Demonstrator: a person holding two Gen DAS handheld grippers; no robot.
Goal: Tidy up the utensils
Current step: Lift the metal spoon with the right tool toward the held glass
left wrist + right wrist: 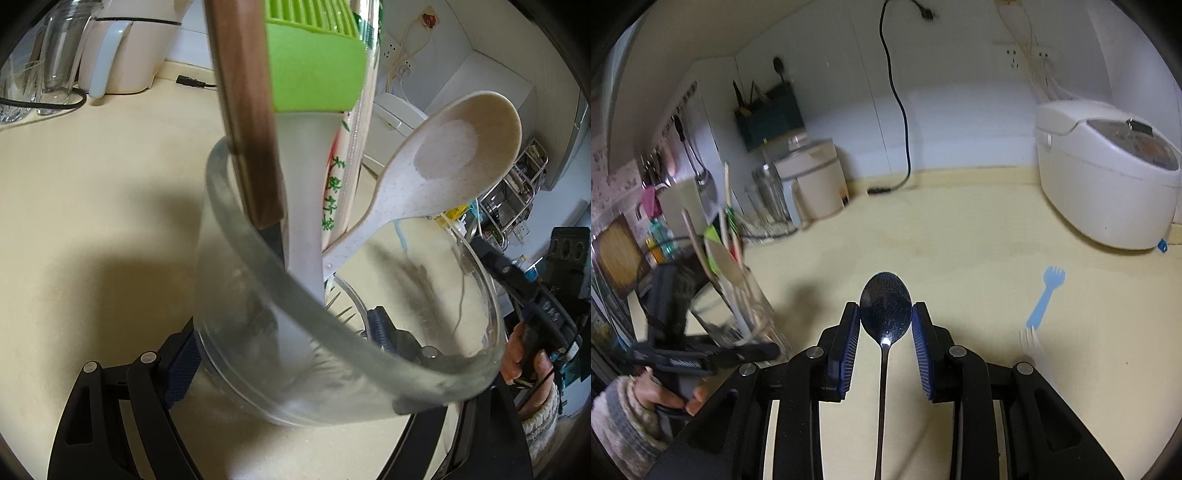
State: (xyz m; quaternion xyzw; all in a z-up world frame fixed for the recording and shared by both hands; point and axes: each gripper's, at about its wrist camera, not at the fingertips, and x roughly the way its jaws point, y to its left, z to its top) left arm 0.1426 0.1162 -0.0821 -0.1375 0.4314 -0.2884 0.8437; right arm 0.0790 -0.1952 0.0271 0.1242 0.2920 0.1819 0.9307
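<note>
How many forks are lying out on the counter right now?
2. A blue fork lies flat on the counter right of the held spoon; a pale fork lies just below it, partly hidden behind the gripper's frame. Others may be out of view.

Your left gripper (295, 354) is clamping the glass jar (332, 332). Your right gripper (885, 343) is pinching a metal spoon (885, 310) by its bowl, angled slightly downward.

I count one metal spoon (885, 309), one blue fork (1044, 295), perhaps one clear fork (1032, 341) beside it, one glass jar (332, 332) and one rice cooker (1108, 184).
</note>
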